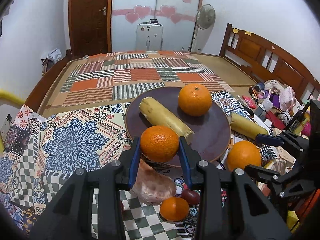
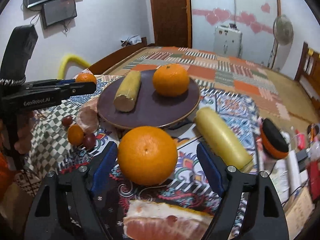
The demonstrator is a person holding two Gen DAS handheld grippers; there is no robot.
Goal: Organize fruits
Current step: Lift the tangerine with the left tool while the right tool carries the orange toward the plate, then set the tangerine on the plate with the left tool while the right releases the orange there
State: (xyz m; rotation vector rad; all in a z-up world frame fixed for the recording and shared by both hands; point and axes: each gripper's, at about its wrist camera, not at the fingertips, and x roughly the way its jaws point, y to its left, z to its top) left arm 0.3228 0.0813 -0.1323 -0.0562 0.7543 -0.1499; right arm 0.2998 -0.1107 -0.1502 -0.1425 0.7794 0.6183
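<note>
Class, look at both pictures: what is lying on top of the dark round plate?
On the plate lie one orange and one yellow banana piece. The left gripper holds a second orange over the near rim, hiding the plate there.

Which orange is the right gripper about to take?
Find the dark round plate on the patterned cloth. Just off its near rim lies a large orange, between the right gripper's open blue fingers. Unlike the orange on the plate, it rests on cloth.

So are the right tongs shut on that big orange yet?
No, open. The right tongs straddle the big orange on the cloth, with gaps visible between both blue pads and the fruit.
</note>
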